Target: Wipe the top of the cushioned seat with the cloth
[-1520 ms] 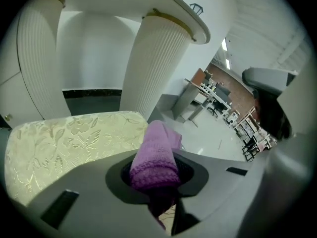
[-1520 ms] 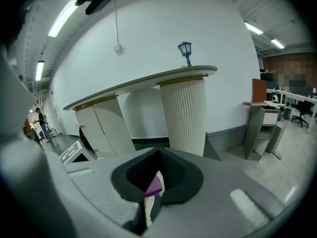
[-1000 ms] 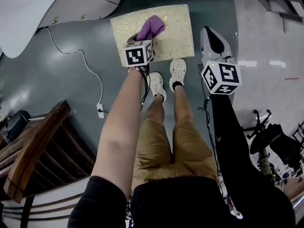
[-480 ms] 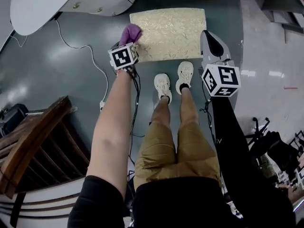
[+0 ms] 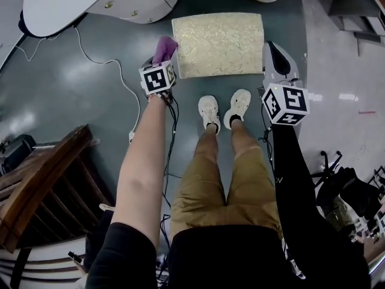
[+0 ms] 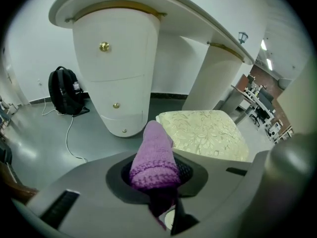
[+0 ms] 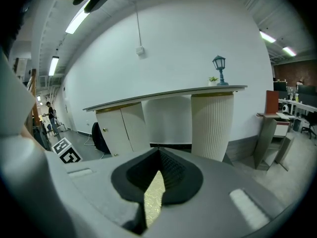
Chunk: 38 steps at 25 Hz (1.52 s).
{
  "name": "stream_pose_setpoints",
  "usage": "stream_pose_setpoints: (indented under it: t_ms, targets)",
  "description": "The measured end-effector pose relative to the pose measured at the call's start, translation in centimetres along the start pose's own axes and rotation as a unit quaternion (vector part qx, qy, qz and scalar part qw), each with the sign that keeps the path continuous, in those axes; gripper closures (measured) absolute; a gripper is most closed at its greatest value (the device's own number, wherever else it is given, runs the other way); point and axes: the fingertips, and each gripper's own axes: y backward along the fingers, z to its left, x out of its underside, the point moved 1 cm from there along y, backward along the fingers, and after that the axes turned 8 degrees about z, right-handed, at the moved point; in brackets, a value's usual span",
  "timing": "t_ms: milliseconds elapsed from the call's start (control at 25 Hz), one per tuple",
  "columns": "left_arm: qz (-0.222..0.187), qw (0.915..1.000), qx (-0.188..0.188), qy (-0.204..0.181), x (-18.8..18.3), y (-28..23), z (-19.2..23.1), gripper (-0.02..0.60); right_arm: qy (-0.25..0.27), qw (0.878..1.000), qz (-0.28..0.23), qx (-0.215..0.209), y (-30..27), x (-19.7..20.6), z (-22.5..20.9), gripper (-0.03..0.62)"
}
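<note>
My left gripper (image 6: 157, 180) clamps purple knitted cloth (image 6: 154, 155), just off left edge of cream-gold patterned cushioned seat (image 5: 218, 44) (no contact); right gripper (image 7: 157, 180) near-closed, empty. Should lay cloth flat, overlap strokes.

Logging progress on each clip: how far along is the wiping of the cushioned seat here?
Done: a second ago the purple cloth lay on the seat top, so some wiping happened. In hand: the left gripper clamps it, now just off the seat's left edge. Left: unclear if more passes follow; the right gripper holds nothing.
</note>
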Motion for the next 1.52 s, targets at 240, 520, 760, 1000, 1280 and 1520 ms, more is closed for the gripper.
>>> stream_pose_setpoints:
  t_ms: [240,520,760,1000,1280,1520]
  targets:
    - [-0.055,0.9954,0.068,-0.039,-2.5,1.4,-7.7,0.499,-0.007,1.000,-0.006,0.022,1.8,0.2,-2.5,0.594]
    - [-0.038,0.9792,0.165,-0.112,-0.9,0.3,-23.8,0.499,-0.031,0.999,-0.011,0.037,4.5,2.1,-6.9,0.595]
    - [-0.021,0.9603,0.219,-0.172,-0.7,-1.5,-34.7,0.497,-0.051,0.998,-0.009,0.037,5.6,3.5,-10.7,0.594]
    - [0.038,0.9641,0.193,-0.178,1.4,-6.1,-37.1,0.496,-0.042,0.999,0.000,0.020,5.8,4.7,-13.6,0.595]
    - [0.018,0.9655,0.198,-0.168,1.2,-6.3,-35.8,0.495,-0.028,1.000,0.009,0.005,5.9,5.7,-13.1,0.594]
    - [0.000,0.9745,0.171,-0.145,0.6,-5.7,-30.8,0.495,-0.023,0.999,0.022,-0.019,4.0,6.9,-8.6,0.594]
